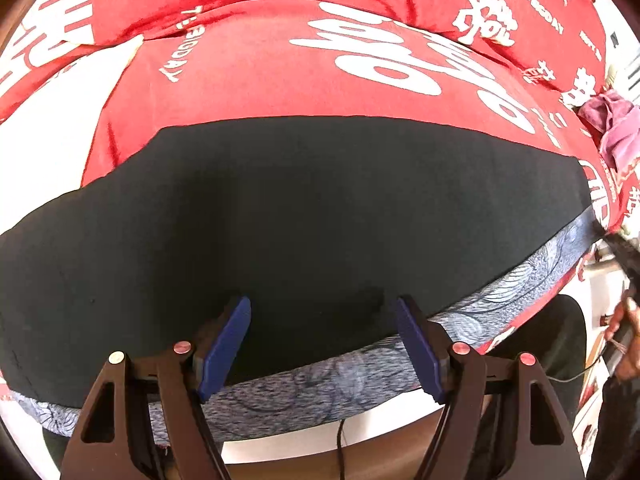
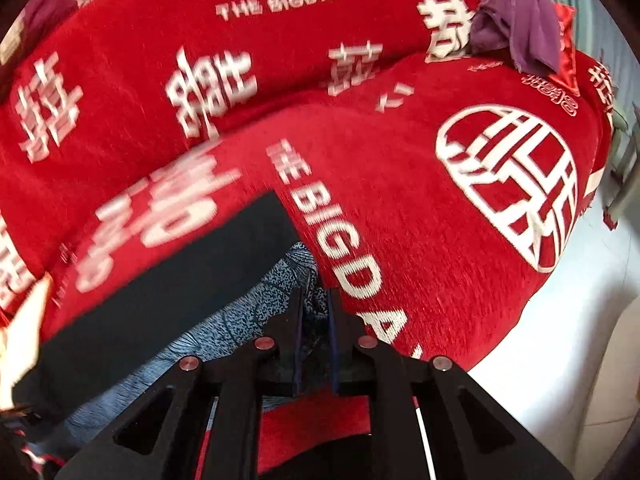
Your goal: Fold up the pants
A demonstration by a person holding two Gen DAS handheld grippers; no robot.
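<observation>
Black pants with a grey patterned waistband lie flat on a red bedspread. My left gripper is open, its blue fingers over the near edge of the pants by the waistband. In the right wrist view the pants show at lower left with the waistband beside my right gripper, which is shut on the waistband's end corner.
The red bedspread has white lettering and covers the bed. A purple cloth lies crumpled at the far right; it also shows in the left wrist view. White floor lies beyond the bed's right edge.
</observation>
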